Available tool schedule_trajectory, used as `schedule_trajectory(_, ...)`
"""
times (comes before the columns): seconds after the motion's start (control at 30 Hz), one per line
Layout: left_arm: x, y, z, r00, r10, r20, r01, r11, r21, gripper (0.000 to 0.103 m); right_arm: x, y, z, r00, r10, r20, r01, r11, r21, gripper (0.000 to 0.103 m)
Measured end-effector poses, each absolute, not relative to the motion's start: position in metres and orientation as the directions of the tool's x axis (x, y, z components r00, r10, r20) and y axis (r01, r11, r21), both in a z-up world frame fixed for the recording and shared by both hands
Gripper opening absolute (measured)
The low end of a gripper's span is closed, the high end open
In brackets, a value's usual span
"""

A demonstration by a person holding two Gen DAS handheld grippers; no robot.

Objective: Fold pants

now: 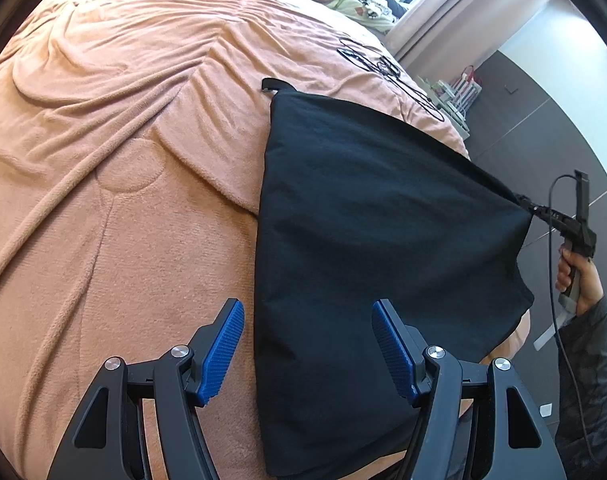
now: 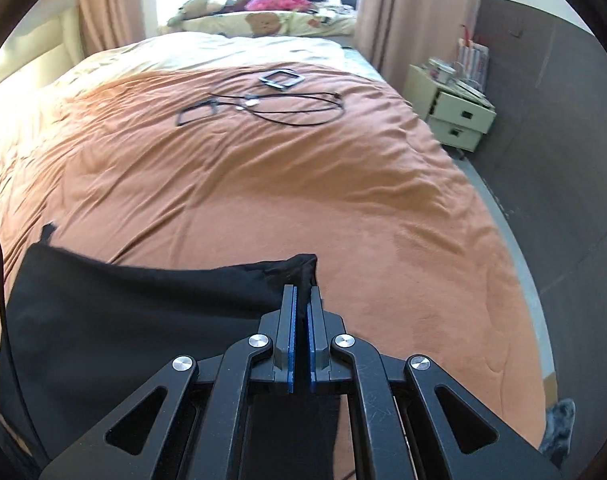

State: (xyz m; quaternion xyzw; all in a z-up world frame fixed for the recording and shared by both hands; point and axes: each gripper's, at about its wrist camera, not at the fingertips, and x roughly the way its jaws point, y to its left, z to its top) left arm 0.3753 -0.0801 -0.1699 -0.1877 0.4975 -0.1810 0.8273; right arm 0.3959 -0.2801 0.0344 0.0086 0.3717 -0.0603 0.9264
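Black pants (image 1: 363, 248) lie folded on the orange blanket (image 1: 103, 160) near the bed's right side. One corner is pulled up and out to the right by my right gripper (image 1: 523, 202), which a hand holds beyond the bed's edge. In the right wrist view my right gripper (image 2: 303, 292) is shut on that corner of the pants (image 2: 143, 312), with cloth bunched above its tips. My left gripper (image 1: 307, 320) hovers open over the pants' left edge, its blue pads wide apart with nothing pinched between them.
Black cables and two square frames (image 2: 263, 100) lie on the blanket further up the bed. Pillows and soft toys (image 2: 263, 16) sit at the head. A pale bedside drawer unit (image 2: 451, 108) stands at the right on dark floor (image 1: 543, 120).
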Motion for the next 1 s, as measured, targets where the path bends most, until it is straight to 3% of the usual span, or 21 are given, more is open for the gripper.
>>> schedule_trajectory(0.07,0.376,-0.082,-0.17,0.436,-0.486,-0.757,0.113,0.864,-0.49,0.069,0.402,-0.278,0.026,0.688,-0.102,-0.718,0.125,0.992,-0.021,0.005)
schedule_trajectory(0.13,0.375,-0.085,-0.168,0.435,-0.488,-0.757,0.122,0.865,-0.487,0.069,0.405,-0.278,0.023,0.663,-0.136,-0.737,0.157,0.987,-0.041,0.022)
schedule_trajectory(0.2,0.375,-0.087,-0.167,0.437,-0.484,-0.758,0.129,0.868,-0.48,0.069,0.395,-0.277,0.023,0.68,-0.125,-0.722,0.165,0.986,-0.015,0.053)
schedule_trajectory(0.23,0.375,-0.087,-0.166,0.438,-0.482,-0.759,0.131,0.869,-0.477,0.069,0.393,-0.278,0.025,0.687,-0.117,-0.717,0.165,0.986,-0.002,0.056)
schedule_trajectory(0.7,0.366,-0.09,-0.159,0.442,-0.48,-0.758,0.139,0.871,-0.471,0.069,0.29,-0.335,0.013,0.676,0.086,-0.732,0.219,0.925,0.31,0.058)
schedule_trajectory(1.0,0.357,-0.093,-0.158,0.431,-0.5,-0.751,0.145,0.86,-0.489,0.069,0.224,-0.36,-0.006,0.706,0.244,-0.664,0.262,0.782,0.566,0.058)
